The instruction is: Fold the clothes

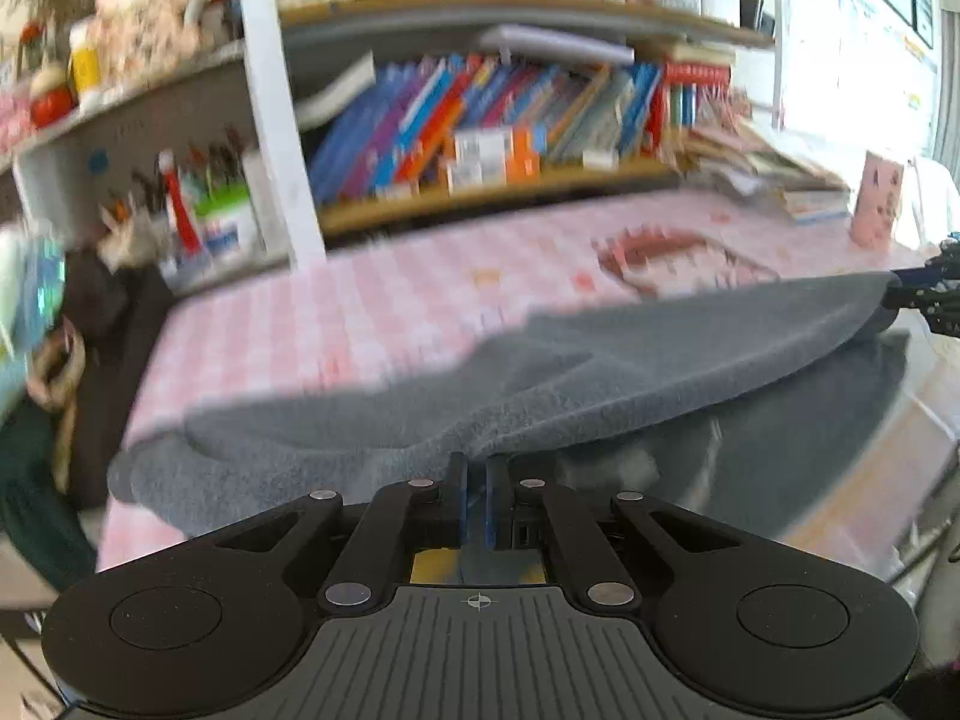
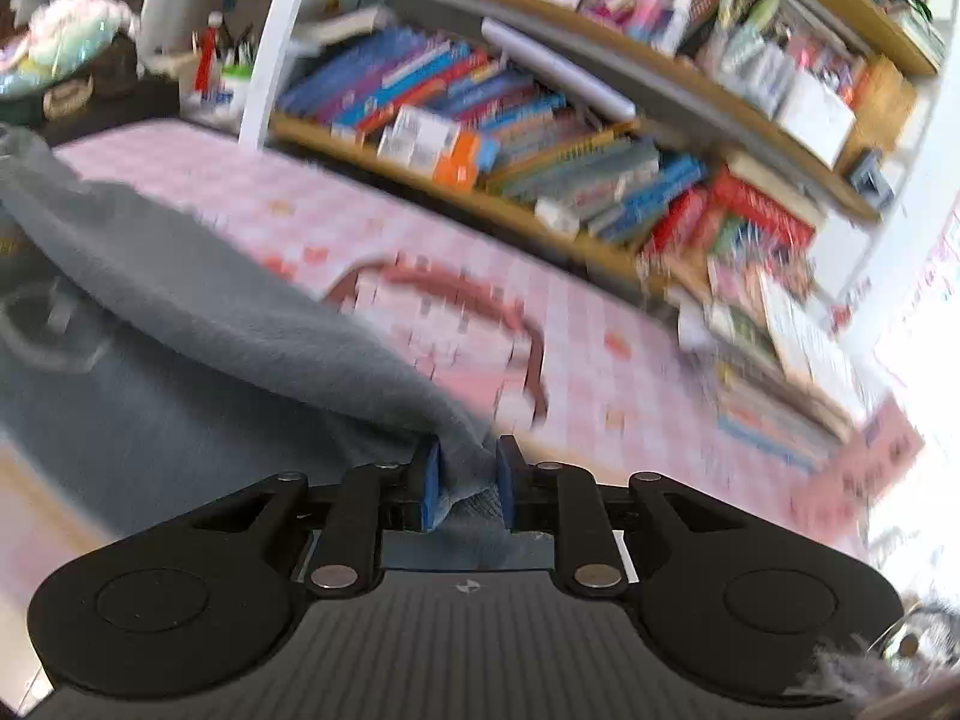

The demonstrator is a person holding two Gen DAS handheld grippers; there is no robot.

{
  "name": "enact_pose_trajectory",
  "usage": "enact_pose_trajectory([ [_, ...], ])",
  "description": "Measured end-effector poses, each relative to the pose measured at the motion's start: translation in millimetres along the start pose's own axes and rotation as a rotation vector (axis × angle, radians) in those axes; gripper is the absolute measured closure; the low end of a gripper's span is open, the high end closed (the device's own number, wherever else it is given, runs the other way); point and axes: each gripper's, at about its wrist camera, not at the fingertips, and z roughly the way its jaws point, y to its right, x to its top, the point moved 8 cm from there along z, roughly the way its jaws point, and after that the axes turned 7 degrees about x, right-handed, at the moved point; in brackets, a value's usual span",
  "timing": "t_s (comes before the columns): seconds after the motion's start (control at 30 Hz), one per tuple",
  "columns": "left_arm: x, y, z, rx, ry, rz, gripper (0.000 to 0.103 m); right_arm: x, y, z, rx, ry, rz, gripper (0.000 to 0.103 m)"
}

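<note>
Crowded wooden bookshelves (image 1: 492, 120), pink checked table (image 1: 360, 312), bright daylight at right

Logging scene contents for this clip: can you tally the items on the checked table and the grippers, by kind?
Grey garments: 1, held off the table by both grippers
Pink-and-red checked garments: 1, lying on the table
Grippers: 2, left gripper and right gripper
Total: 4
</note>
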Motion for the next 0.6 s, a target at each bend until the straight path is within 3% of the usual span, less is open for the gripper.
enact_pose_trajectory([
  [0.17, -40, -2, -7, -0.059, -0.070, -0.083, 0.092, -41, -21, -6, -0.013, -0.110, 0.088, 0.081],
  [0.23, -52, -8, -19, -0.083, -0.073, -0.132, 0.086, -52, -23, -10, -0.018, -0.144, 0.164, 0.074],
  [0.4, -71, -50, -40, -0.056, -0.070, -0.348, 0.065, -65, -8, -31, 0.007, -0.146, 0.533, 0.057],
  [0.47, -78, -76, -40, -0.027, -0.065, -0.489, 0.063, -65, 0, -36, 0.056, -0.123, 0.710, 0.048],
  [0.6, -84, -113, -37, 0.003, -0.047, -0.733, 0.063, -55, 15, -34, 0.145, -0.056, 1.011, 0.042],
])
